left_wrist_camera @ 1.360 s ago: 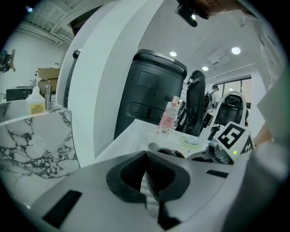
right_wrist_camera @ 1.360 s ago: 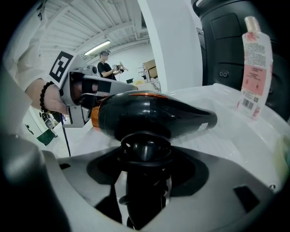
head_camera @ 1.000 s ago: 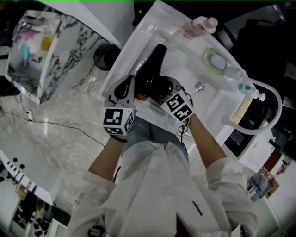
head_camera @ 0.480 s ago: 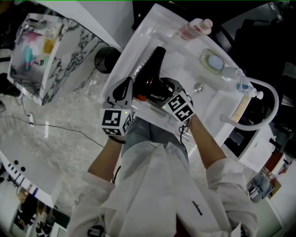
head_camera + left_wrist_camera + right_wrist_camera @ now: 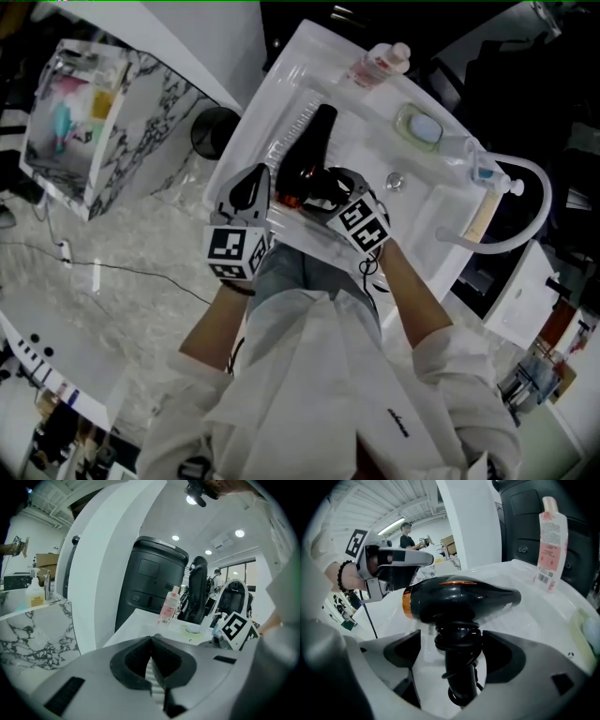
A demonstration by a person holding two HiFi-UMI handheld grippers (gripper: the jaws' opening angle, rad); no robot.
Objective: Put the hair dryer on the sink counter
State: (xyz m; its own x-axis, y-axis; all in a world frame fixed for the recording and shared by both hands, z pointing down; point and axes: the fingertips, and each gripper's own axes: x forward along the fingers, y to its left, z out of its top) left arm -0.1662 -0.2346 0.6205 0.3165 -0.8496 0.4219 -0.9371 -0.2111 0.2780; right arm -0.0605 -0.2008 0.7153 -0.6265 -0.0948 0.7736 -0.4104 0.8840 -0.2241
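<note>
As right tongs (image 5: 453, 651) just opened round one hair dryer (image 5: 459, 599), one bottle (image 5: 551, 545) — upright

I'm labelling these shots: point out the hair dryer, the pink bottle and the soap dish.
hair dryer (image 5: 459, 602), right gripper view, barrel.
pink bottle (image 5: 552, 550), right gripper view, label.
soap dish (image 5: 402, 116), head view, left rim.

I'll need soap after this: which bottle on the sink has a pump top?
The clear bottle with blue inside, next to the soap dish, has the white pump; the pink bottle at the far corner has a plain cap.
</note>
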